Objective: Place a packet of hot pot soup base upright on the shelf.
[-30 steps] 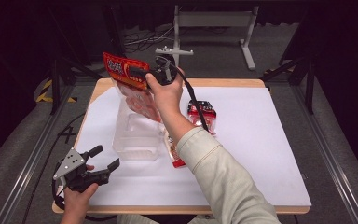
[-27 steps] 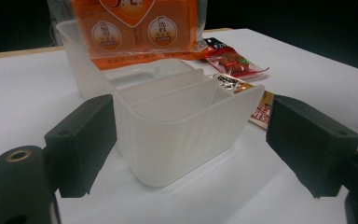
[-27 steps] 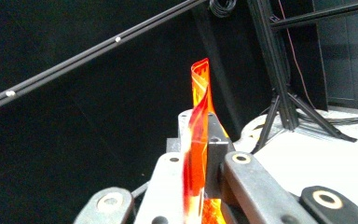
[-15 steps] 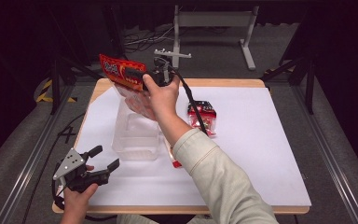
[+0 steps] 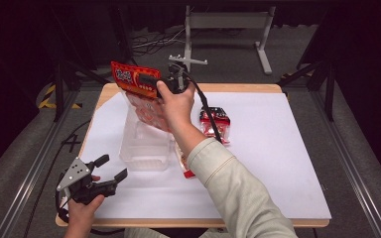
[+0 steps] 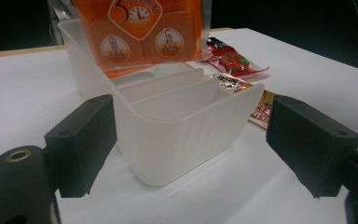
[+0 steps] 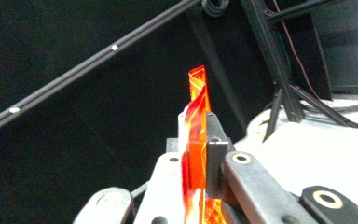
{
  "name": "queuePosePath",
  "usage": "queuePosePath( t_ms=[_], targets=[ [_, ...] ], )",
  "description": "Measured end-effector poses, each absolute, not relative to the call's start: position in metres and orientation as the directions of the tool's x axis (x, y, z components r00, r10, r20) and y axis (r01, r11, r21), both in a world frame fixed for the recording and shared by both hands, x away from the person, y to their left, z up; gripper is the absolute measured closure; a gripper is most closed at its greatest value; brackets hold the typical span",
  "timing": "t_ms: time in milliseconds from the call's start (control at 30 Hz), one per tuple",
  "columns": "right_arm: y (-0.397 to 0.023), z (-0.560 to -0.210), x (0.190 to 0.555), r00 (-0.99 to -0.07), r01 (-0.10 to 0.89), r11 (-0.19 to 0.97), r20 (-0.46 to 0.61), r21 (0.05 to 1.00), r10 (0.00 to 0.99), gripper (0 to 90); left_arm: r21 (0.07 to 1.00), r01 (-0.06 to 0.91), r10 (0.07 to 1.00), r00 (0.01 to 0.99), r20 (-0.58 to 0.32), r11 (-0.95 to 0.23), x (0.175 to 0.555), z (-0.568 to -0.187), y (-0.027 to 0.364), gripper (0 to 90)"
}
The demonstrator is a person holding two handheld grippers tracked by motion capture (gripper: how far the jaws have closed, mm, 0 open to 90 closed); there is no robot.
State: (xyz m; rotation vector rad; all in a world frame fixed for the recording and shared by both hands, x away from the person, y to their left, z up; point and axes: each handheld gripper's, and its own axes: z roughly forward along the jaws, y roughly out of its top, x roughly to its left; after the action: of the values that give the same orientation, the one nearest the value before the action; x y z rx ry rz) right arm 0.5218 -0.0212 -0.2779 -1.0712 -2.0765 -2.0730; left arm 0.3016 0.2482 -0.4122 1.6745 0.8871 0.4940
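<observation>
Translucent white plastic forms the ribbed bin (image 5: 146, 144) that stands on the white sheet covering the tabletop (image 5: 278, 163), toward its left half. In the left gripper view the bin (image 6: 177, 135) shows inner dividers that split it into narrow compartments, and the near compartments look bare; how far the far end is filled cannot be told.

Over the bin's far end hangs an orange-red snack pouch (image 5: 141, 96), held upright by its top edge. The right gripper (image 5: 166, 82) is clamped on that top edge, and in the right gripper view the pouch (image 7: 196, 140) is pinched flat between the two jaws, edge-on to the camera. The pouch's lower part (image 6: 140, 37), printed with a clock symbol and round labels, hangs at the bin's far wall; whether it touches the rim or dips inside cannot be told.

The left gripper (image 5: 106, 171) rests near the tabletop's front left corner, its jaws spread wide and holding nothing. In its own view the jaws frame the near end of the bin without touching it.

Beside the bin on the right lie more packets: a small red packet (image 5: 216, 124) well to the right, and a flat packet (image 5: 184, 163) just beside the bin, partly under the person's sleeve (image 5: 233, 193).
</observation>
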Motion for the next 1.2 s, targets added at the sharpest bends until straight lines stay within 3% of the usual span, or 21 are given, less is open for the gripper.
queuePosePath(
  t_ms=[567,967,1200],
  targets=[
    [-0.038,-0.283,0.52,-0.738,0.438,-0.039,0.383,0.898,0.555,88.8,0.948,0.302,0.768,0.629,-0.118,-0.102,0.301,-0.412,0.247,16.8],
    [-0.033,-0.288,0.52,-0.75,0.392,0.157,0.216,0.907,0.626,66.7,0.947,0.303,0.768,0.631,-0.116,-0.106,0.302,-0.412,0.248,16.8],
    [-0.028,-0.295,0.523,-0.762,0.4,0.233,0.18,0.886,0.622,60.8,0.947,0.303,0.768,0.63,-0.115,-0.107,0.302,-0.412,0.246,16.8]
  ],
)
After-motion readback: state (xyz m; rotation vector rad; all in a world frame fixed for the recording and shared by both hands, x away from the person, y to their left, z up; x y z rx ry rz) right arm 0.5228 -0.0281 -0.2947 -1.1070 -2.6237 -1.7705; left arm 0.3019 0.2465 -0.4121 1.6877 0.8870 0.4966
